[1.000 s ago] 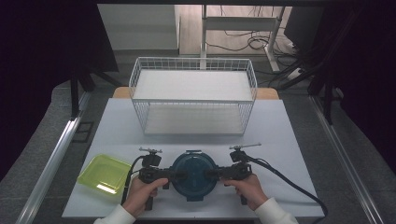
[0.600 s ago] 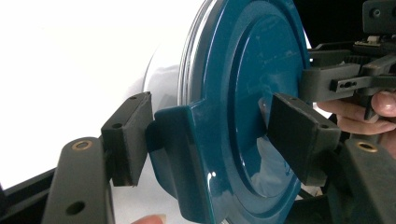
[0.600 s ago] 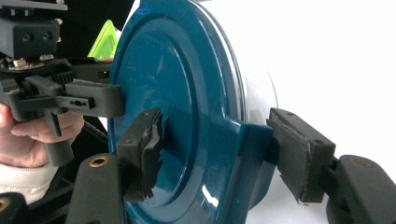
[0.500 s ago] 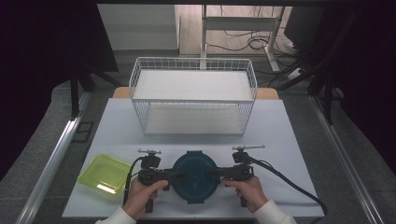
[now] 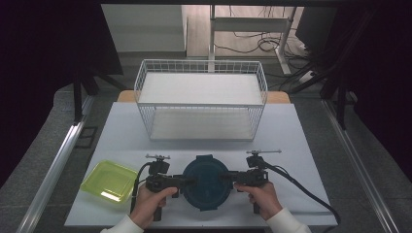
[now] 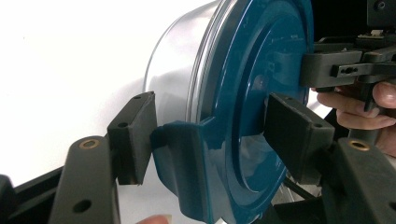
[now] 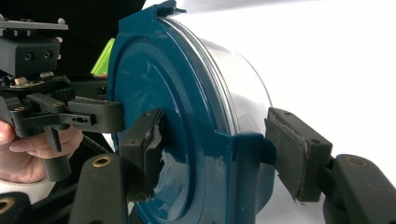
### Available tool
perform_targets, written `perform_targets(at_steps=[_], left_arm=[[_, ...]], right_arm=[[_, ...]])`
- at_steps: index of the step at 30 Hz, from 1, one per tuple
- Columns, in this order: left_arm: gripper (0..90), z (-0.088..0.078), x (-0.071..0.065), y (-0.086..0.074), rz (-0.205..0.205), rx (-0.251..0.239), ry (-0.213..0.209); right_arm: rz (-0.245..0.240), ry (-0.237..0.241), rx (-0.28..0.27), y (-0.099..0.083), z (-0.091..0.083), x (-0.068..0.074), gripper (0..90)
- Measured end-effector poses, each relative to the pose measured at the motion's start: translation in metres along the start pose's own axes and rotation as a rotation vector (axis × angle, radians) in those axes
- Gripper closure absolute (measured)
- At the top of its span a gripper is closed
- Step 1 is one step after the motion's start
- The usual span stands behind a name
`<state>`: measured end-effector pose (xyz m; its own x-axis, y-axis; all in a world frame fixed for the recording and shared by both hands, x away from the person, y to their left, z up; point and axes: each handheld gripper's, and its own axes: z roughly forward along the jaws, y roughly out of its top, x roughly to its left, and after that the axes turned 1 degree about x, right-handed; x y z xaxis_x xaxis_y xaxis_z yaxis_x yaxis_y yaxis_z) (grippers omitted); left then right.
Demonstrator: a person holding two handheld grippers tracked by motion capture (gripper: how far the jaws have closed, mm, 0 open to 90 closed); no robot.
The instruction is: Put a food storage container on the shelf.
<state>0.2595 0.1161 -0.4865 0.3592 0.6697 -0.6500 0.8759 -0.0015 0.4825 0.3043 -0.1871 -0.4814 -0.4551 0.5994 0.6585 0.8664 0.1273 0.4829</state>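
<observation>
A round clear container with a dark teal lid [image 5: 206, 182] stands on the white table [image 5: 291, 141] near its front edge. My left gripper [image 5: 187, 180] comes in level from the left. Its jaws [image 6: 210, 140] straddle the lid's left clip tab [image 6: 187, 158], one pad against the tab and the other on the lid's top. My right gripper [image 5: 227, 175] mirrors this from the right: its jaws [image 7: 215, 149] bracket the right clip tab [image 7: 247, 158] with both pads touching. Both pairs of jaws have just been closing on these tabs.
A white wire basket [image 5: 201, 99] stands behind the container at mid-table. A yellow-green tray [image 5: 109, 180] lies at the front left. A black cable [image 5: 301, 189] trails from the right gripper toward the table's front right corner.
The container has shifted slightly to the right. Both hands stay at the lid's sides, and the jaws have narrowed onto the clip tabs.
</observation>
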Motion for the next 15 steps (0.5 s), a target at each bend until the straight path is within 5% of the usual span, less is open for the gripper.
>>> perform_targets(at_steps=[15], left_arm=[[36.1,-0.0060,-0.0085,0.0105,0.047,-0.028,0.000]], right_arm=[[-0.039,0.003,-0.038,0.0085,-0.0096,0.0059,38.0]])
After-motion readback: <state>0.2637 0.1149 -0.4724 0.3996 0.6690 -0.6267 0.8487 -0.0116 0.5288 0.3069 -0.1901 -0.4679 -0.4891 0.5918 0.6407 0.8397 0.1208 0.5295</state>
